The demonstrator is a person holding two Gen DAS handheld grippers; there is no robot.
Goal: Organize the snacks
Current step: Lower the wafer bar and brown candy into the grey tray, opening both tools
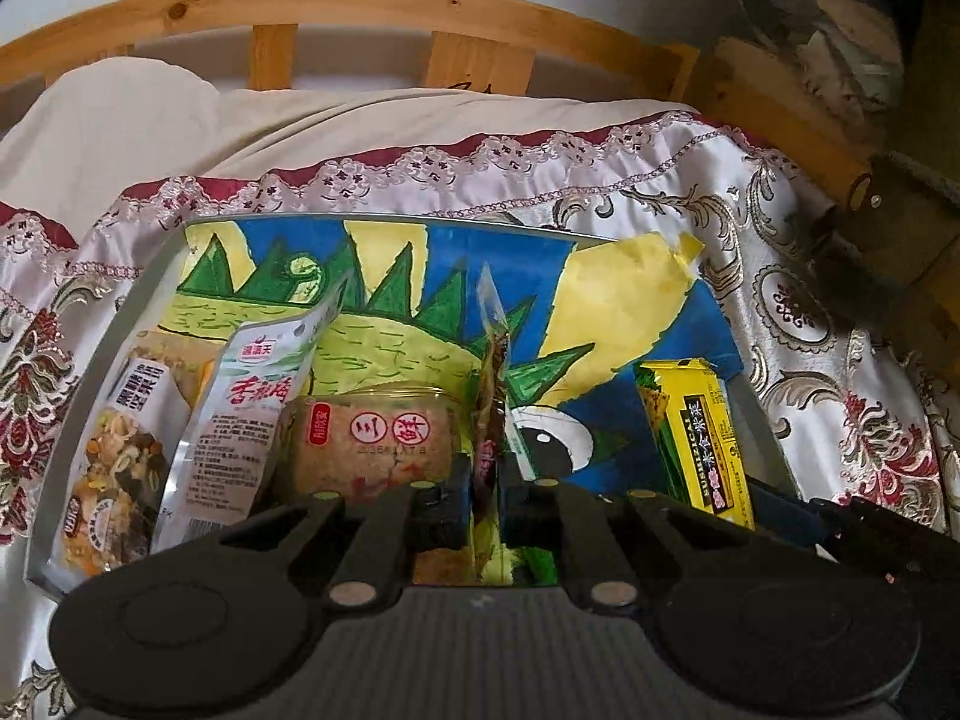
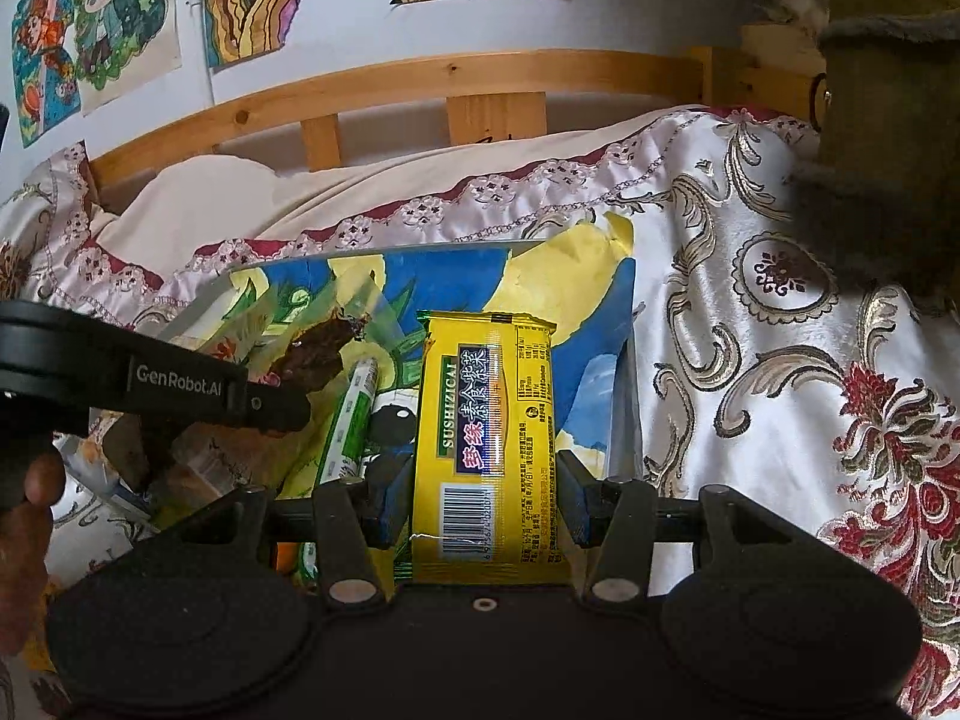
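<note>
Left wrist | left gripper (image 1: 485, 480) clamps thin clear packet (image 1: 492, 372) | right gripper (image 2: 485, 480) grips yellow pack (image 2: 489, 420)

Inside the tray (image 1: 108, 324), four packets (image 1: 252, 414) lie left, the SUSHIZICAI packet (image 1: 702, 438) right

Near end of the yellow snack pack (image 2: 489, 438) behind the right tongs' (image 2: 483, 489) body; small print illegible.

Yellow snack pack (image 2: 489, 438) – blue label; tray (image 1: 108, 360) lining – green-blue-yellow drawing; bedspread (image 2: 780, 330) – white, gold-red floral.
</note>
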